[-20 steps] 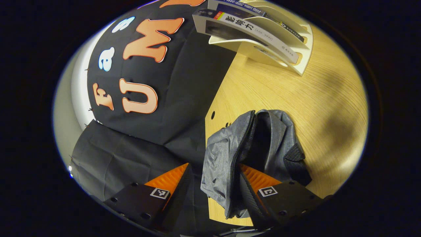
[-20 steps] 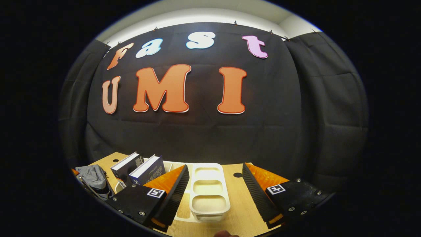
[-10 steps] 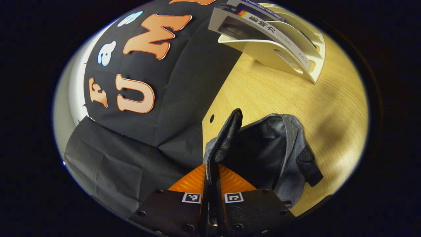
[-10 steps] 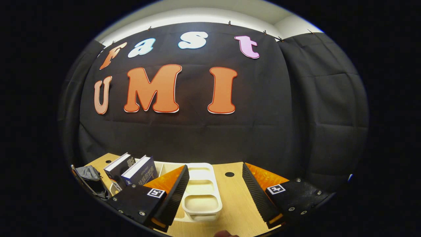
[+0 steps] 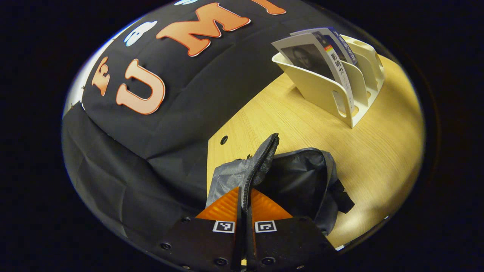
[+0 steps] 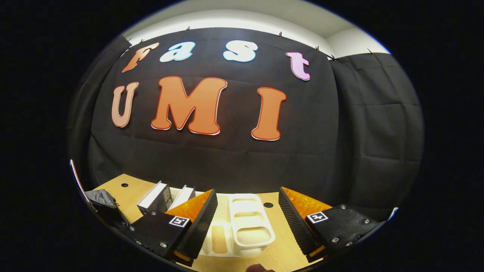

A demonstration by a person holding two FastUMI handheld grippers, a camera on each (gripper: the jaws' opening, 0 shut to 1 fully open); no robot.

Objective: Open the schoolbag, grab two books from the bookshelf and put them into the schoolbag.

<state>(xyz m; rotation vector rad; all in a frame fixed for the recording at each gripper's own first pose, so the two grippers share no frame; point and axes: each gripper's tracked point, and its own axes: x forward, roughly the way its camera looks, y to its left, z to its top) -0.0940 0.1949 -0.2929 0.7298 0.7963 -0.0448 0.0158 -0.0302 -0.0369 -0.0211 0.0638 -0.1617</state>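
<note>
Left gripper view first: the left gripper (image 5: 245,204) is clenched on the zipper edge of the grey schoolbag (image 5: 298,181), both fingers pressing that strip of fabric flat between them. The zipper edge stands up from the fingers like a ridge, and the bag's dark mouth gapes open just beside it. The schoolbag sits on the wooden table (image 5: 378,151), near the table's back corner where the black cloth wall hangs. Beyond the schoolbag, well apart from it, stands the white bookshelf (image 5: 332,90), a slotted rack, with two books (image 5: 321,56) leaning in its end slots nearest the wall.

Over to the right gripper view: the right gripper (image 6: 247,215) hangs released, fingers spread wide with nothing between them. Straight ahead of it on the table (image 6: 280,241) is the bookshelf (image 6: 249,226), its empty slots lined up in the gap between the fingers. The two books (image 6: 166,196) stand tilted in the bookshelf's far-left slots, partly hidden behind one finger. Further left of the bookshelf, at the table's edge, a bit of the grey schoolbag (image 6: 99,197) peeks in.
</note>
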